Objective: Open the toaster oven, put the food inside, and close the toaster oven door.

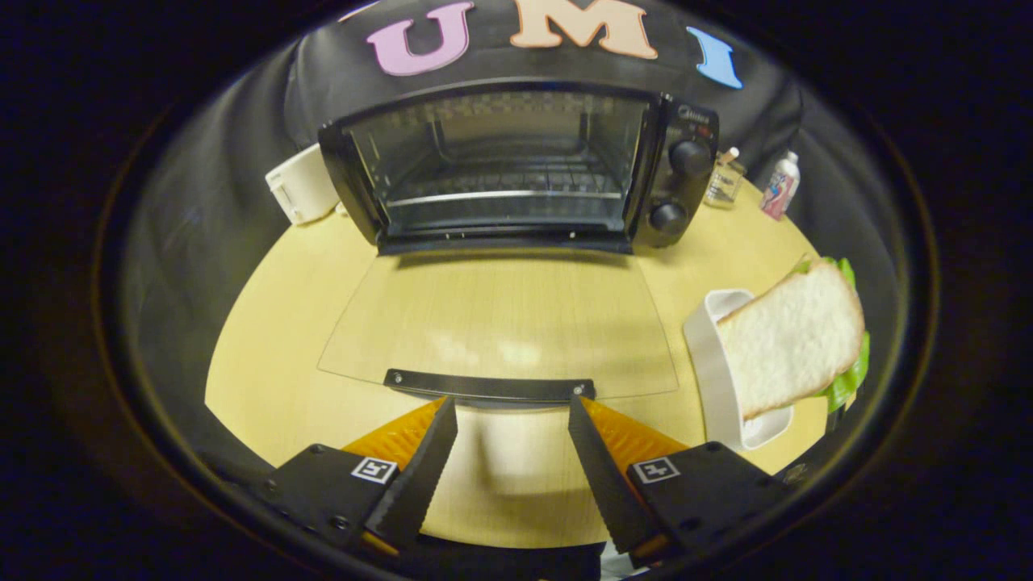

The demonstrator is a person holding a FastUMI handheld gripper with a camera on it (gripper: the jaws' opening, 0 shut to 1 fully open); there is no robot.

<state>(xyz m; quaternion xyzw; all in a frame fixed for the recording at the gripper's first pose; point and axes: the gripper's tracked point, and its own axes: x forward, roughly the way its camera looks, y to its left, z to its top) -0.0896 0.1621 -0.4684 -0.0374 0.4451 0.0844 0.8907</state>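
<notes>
Gripper view: the gripper [512, 407] has its fingers [420, 472] spread wide apart with nothing between them, only bare wooden surface [266, 347]. Each finger base carries a small square black-and-white marker [374, 470]. Just ahead of the fingertips, at 12 o'clock, lies the dark handle bar [488, 386] of the toaster oven door [500, 323], whose glass panel is folded down flat over the surface. The fingertips sit just short of the handle, and contact cannot be told. Beyond the door stands the black toaster oven [516, 169], open, with a wire rack [504, 194] across its cavity and two round knobs [690, 157] on its right panel; the small white brand lettering above the knobs is too blurred to read. At 2 o'clock from the fingers a sandwich [795, 339] of white bread with green lettuce leans in a white dish [714, 363]. At 11 o'clock, left of the oven, sits a white box [300, 187]. At 1 o'clock, right of the oven, stand a small glass bottle [725, 179] and a white bottle [781, 187] with an unreadable coloured label.
</notes>
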